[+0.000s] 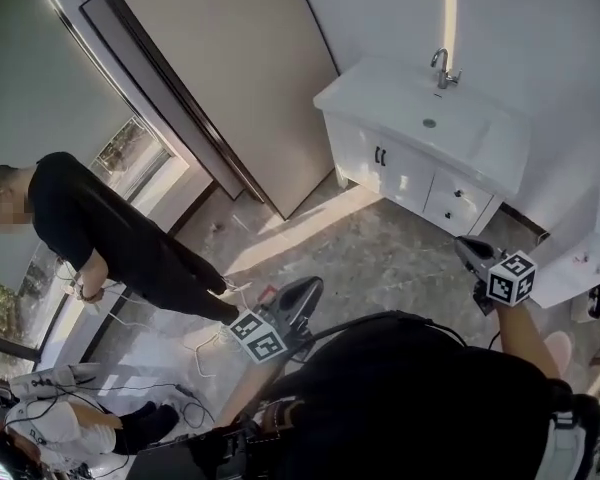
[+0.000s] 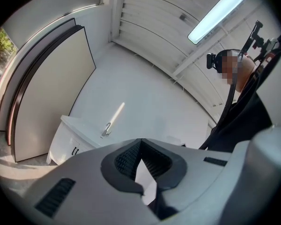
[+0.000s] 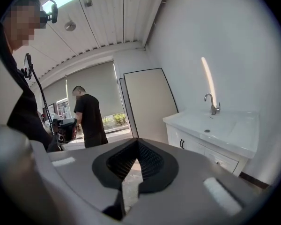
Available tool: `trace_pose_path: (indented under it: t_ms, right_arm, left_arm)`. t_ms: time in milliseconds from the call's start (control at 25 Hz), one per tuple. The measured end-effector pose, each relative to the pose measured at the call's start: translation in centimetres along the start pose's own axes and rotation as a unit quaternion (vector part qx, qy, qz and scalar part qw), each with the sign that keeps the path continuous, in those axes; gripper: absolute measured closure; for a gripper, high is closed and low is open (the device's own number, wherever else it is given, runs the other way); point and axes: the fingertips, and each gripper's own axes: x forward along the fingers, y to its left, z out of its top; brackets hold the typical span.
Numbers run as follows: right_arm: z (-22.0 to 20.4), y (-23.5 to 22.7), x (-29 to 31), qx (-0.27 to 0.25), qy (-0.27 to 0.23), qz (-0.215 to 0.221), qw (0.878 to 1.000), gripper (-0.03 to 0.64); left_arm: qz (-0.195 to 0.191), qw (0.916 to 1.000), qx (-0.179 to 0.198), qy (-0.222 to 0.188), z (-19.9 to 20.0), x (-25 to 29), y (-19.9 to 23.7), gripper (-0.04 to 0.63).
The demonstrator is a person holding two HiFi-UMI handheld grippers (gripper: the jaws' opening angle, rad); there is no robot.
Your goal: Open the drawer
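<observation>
A white vanity cabinet [image 1: 410,173] with a sink and a chrome faucet [image 1: 442,68] stands against the far wall. Its small drawers [image 1: 458,200] with dark knobs sit at the right end, beside two doors with black handles [image 1: 381,156]. All the fronts look closed. My left gripper [image 1: 302,293] hangs over the floor well short of the cabinet, jaws shut and empty. My right gripper [image 1: 470,251] is nearer, a short way in front of the drawers, also shut with nothing in it. The right gripper view shows the drawers [image 3: 221,161] ahead and to the right of the jaw tips [image 3: 137,142].
A large beige panel [image 1: 230,78] leans against the wall left of the cabinet. A person in black [image 1: 110,233] stands at the left. Cables [image 1: 205,353] trail over the floor. A white fixture [image 1: 592,243] stands at the right edge.
</observation>
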Motion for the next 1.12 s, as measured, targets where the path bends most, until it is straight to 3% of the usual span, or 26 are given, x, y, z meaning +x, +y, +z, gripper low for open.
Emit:
trace_pose_path:
  t_ms: [440, 840, 1120]
  right_arm:
    - [5.1, -0.2, 11.6, 0.015, -0.027, -0.079, 0.996, 0.615]
    - [7.4, -2.3, 18.8, 0.014, -0.010, -0.091, 0.996, 0.615]
    - [8.9, -6.4, 24.5, -0.006, 0.004, -0.047, 0.999, 0.615]
  left_arm:
    - [-0.080, 0.9958, 0.017, 0.041, 10.0, 3.1, 14.7, 0.594]
    - [-0.071, 0.9969, 0.004, 0.033, 13.4, 3.9, 23.1, 0.594]
    - [-0.032, 0.9993, 0.007, 0.018, 13.9, 6.4, 27.0, 0.594]
